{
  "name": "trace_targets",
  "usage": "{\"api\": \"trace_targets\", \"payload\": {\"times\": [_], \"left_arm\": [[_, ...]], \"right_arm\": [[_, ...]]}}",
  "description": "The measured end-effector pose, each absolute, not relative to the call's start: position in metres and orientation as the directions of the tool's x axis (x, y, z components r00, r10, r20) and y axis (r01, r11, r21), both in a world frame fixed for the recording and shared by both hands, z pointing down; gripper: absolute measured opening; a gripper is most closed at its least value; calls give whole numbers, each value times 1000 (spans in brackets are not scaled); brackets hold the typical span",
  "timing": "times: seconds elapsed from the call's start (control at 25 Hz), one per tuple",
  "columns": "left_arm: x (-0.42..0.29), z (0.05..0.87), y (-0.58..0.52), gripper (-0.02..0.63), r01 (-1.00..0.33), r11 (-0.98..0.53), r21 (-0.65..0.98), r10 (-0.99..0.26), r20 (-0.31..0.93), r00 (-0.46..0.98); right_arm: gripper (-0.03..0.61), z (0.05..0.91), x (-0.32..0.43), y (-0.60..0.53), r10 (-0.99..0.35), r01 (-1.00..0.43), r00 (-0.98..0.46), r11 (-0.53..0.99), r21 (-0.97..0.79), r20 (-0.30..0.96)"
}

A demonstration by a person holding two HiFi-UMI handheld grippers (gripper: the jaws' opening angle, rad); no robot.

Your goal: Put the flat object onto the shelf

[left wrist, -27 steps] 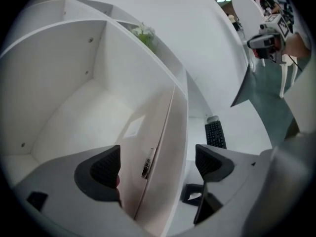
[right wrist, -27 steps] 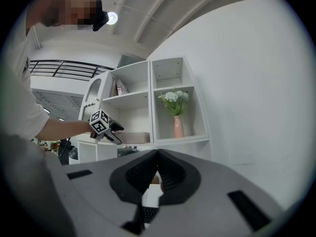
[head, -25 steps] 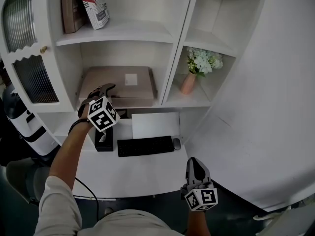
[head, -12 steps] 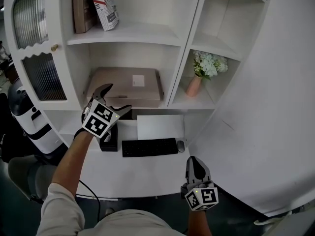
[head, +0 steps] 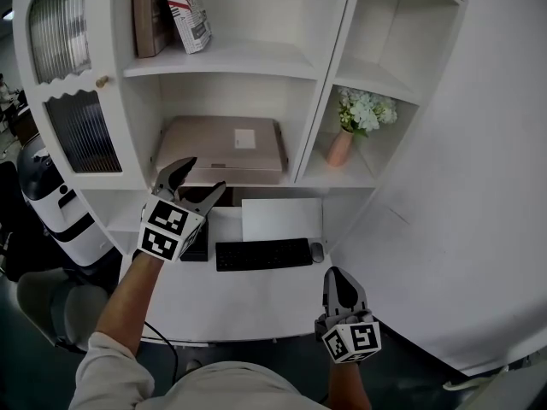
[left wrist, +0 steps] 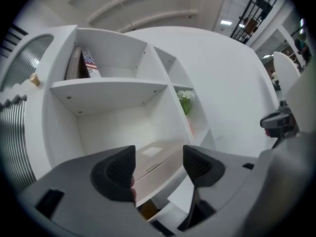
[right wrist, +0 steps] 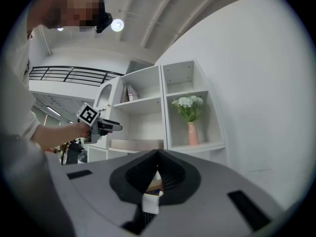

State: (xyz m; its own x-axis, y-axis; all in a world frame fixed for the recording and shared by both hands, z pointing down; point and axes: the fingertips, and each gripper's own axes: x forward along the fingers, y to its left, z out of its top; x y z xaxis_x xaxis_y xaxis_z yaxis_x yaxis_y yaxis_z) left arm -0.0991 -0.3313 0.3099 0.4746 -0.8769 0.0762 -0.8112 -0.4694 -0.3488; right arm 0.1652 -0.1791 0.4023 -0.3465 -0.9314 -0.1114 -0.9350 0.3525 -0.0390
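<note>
**Item 1, flat object**. A slim tan rectangular box with a white square label on its top face. It lies flat on the lower shelf of the wide bay. It sits ahead of the left gripper, beyond the jaw tips and apart from them, and further ahead and left of the right gripper.

**Item 2, left gripper.** Its jaws stand apart and have just been closing. Nothing is between them; the box shows only through the gap.

**Item 3, right gripper.** It is held low at the near desk edge. Its jaws are together with nothing in them.

**Item 4, surroundings.**
- A pink vase of pale flowers stands in the narrow bay to the right of the left gripper.
- Books stand on the shelf above it.
- A keyboard, a mouse and a white sheet lie on the desk between the two grippers.
- A black box sits just under the left gripper.

**View notes.**
- Only the head view shows the desk items and both marker cubes.
- Only the left gripper view looks along the box and shows the underside of the shelf above it.
- Only the right gripper view gives the box in thin side profile, with the left gripper to its left, level and short of it.
</note>
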Motion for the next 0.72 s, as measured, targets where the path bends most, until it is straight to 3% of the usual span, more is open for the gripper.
{"api": "trace_targets", "payload": {"times": [0.24, 0.36, 0.52, 0.72], "left_arm": [[-110, 304, -295, 211, -853, -436, -286, -889, -13, 458], [-113, 309, -277, 201, -859, -433, -273, -890, -21, 455], [-120, 318, -257, 135, -872, -421, -249, -897, -33, 442], [-128, 325, -236, 113, -881, -410, -235, -902, -38, 429]], "right_arm": [[3, 395, 155, -175, -917, -922, -379, 386, -29, -123], [3, 393, 149, -172, -910, -916, -394, 401, -26, -128], [3, 389, 141, -169, -900, -907, -414, 420, -18, -132], [3, 386, 134, -166, -891, -899, -432, 438, -11, -139]]}}
